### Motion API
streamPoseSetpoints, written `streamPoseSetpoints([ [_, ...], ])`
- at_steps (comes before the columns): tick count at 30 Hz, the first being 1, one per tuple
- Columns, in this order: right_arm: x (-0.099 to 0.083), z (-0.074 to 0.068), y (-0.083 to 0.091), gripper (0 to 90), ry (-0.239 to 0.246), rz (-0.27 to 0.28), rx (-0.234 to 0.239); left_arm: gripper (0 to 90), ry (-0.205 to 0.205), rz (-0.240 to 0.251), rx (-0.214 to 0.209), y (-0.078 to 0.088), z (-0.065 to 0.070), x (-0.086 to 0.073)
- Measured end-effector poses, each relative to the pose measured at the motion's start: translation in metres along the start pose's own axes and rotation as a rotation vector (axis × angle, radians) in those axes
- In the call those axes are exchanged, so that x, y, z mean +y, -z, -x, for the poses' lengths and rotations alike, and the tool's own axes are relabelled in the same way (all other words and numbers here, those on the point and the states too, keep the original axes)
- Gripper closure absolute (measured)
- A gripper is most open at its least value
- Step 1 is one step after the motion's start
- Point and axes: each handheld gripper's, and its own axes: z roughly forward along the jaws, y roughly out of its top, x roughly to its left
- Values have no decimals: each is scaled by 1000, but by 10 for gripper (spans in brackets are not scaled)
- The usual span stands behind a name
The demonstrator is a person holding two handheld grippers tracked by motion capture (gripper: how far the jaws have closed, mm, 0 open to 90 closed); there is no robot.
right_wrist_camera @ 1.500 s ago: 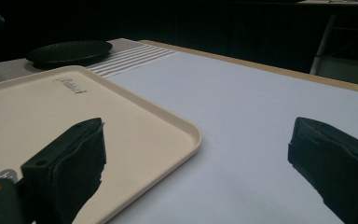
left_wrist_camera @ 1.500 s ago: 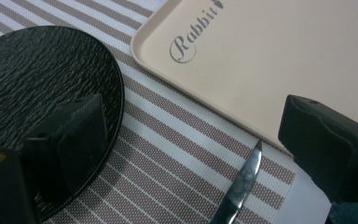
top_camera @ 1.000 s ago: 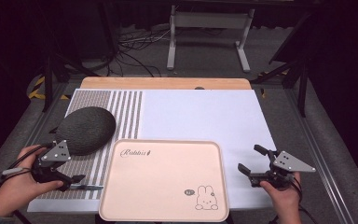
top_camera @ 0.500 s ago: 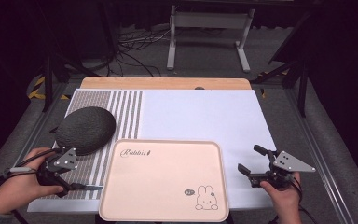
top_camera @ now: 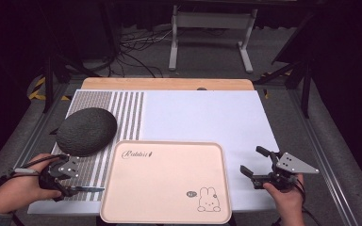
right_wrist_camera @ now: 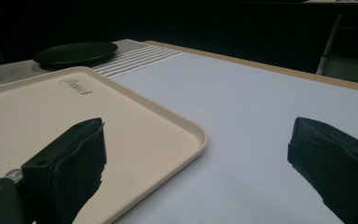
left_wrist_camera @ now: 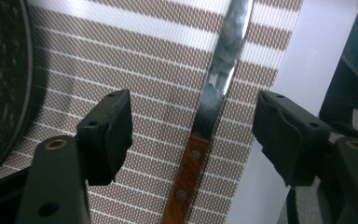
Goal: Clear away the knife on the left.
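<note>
Step in hand: as the left gripper (top_camera: 75,184) hangs over the knife (left_wrist_camera: 200,140) with its jaws on either side of it, I judge that the pick-up of the knife is under way; the jaws have just been closing, the knife is between them, but the pads (left_wrist_camera: 109,133) do not touch it yet.
Next move: it seems to call for closing further on the wooden handle, not on the blade, and keeping the gripper low so the thin knife does not slip.
Table (top_camera: 202,113): flat, white, matte, with a pale wooden strip along its far edge.
Tray (top_camera: 169,188): pale pink plastic, rounded corners, raised rim, a small rabbit drawing; it lies empty at the near edge, in the middle.
Mat (top_camera: 122,113): woven, brown and white stripes, covering the left side of the table.
Plate (top_camera: 86,131): dark, round, rough-looking, on the mat near the left edge.
Right gripper (top_camera: 259,165): spread wide, holding nothing, near the right near corner.
Knife: slim shiny metal blade, brown wooden handle with rivets, flat on the mat at the near left corner, just beside the tray.
</note>
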Motion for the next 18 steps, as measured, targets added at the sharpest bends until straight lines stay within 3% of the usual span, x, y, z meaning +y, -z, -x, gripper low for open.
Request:
streamPoseSetpoints([
  [6, 0, 0, 0, 48, 0, 0, 1, 375, -44, -82, -25, -7, -4, -5],
  [9, -1, 0, -1, 48, -1, 1, 4, 440, -22, -143, -41, -11, -4, -4],
  [15, 0, 0, -1, 50, -2, 4, 8, 565, -99, -203, -43, -12, -6, -3],
  [18, 0, 0, -1, 51, -2, 4, 7, 622, -117, -217, -62, -13, -5, -4],
])
